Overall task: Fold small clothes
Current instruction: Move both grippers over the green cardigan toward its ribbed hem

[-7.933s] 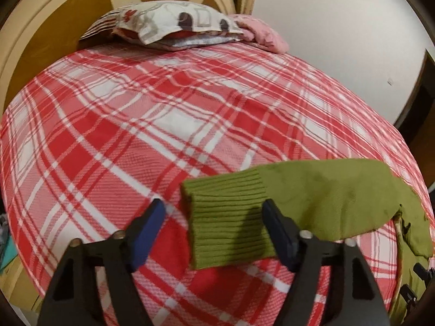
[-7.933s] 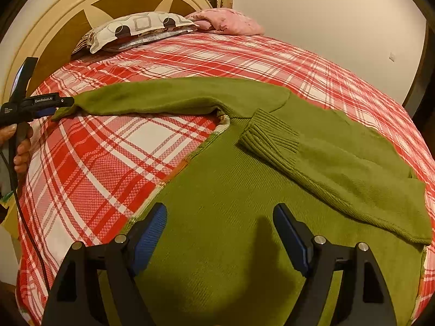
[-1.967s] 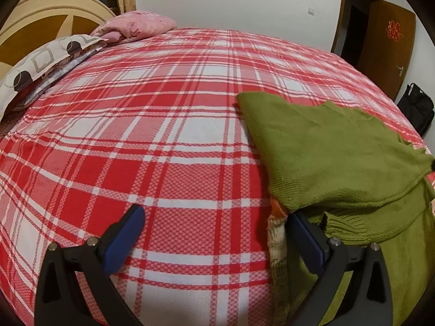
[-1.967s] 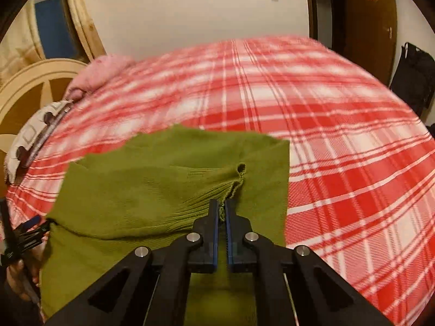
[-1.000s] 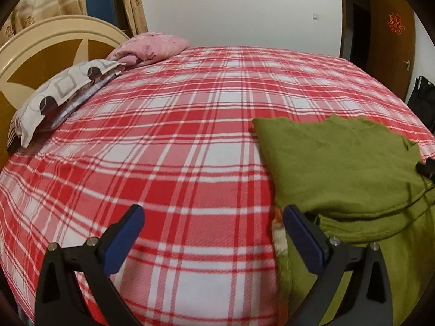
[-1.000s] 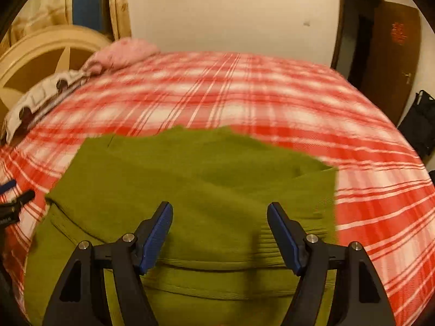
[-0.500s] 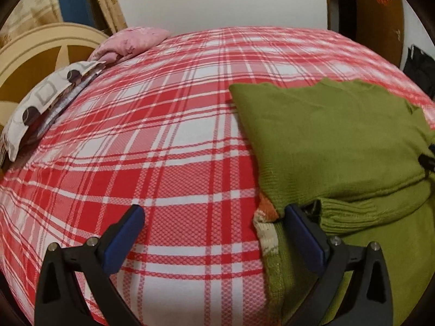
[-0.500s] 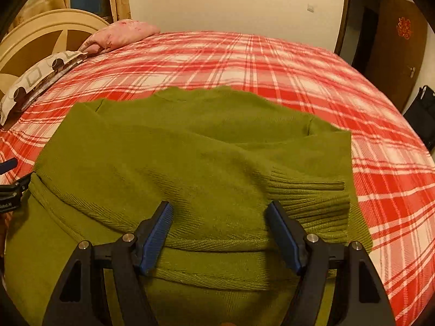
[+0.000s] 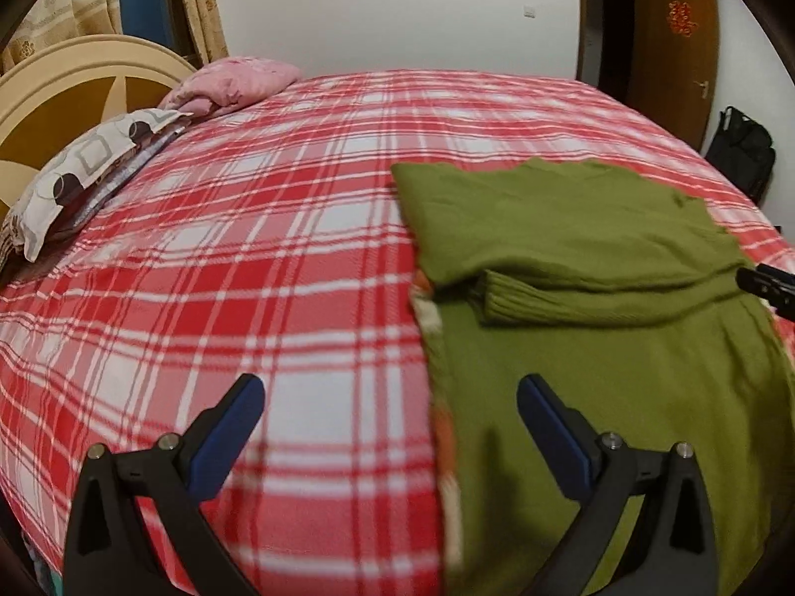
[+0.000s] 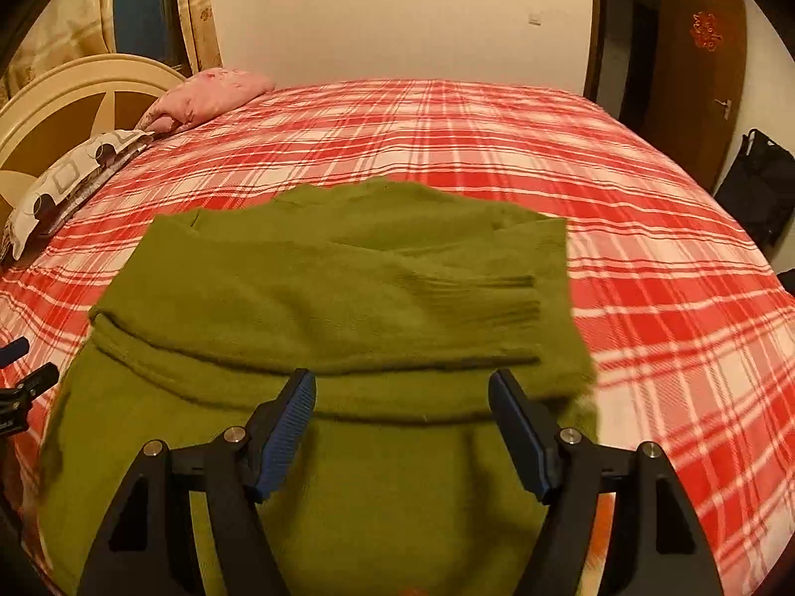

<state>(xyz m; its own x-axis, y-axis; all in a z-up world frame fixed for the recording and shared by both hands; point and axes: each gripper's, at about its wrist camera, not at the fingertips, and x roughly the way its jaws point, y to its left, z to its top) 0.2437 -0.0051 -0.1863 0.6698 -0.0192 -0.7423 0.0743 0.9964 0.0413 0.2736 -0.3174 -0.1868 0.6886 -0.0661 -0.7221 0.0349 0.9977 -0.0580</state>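
green sweater (image 10: 318,298) sleeves folded across on plaid bed (image 9: 248,248), left gripper (image 9: 387,427) and right gripper (image 10: 402,417) both released above it, no legible writing, red ornament on door (image 10: 703,30)

A: Sweater (image 10: 318,308) flat on bedspread (image 10: 497,149), both sleeves crossed over chest, cuff (image 10: 487,298) on top at right.

B: Pillows?

A: Far left against headboard (image 9: 74,84): patterned pillow (image 9: 84,169) nearer, second pillow (image 9: 233,79) behind. Door (image 10: 700,54) far right, bag (image 10: 760,184) before it.
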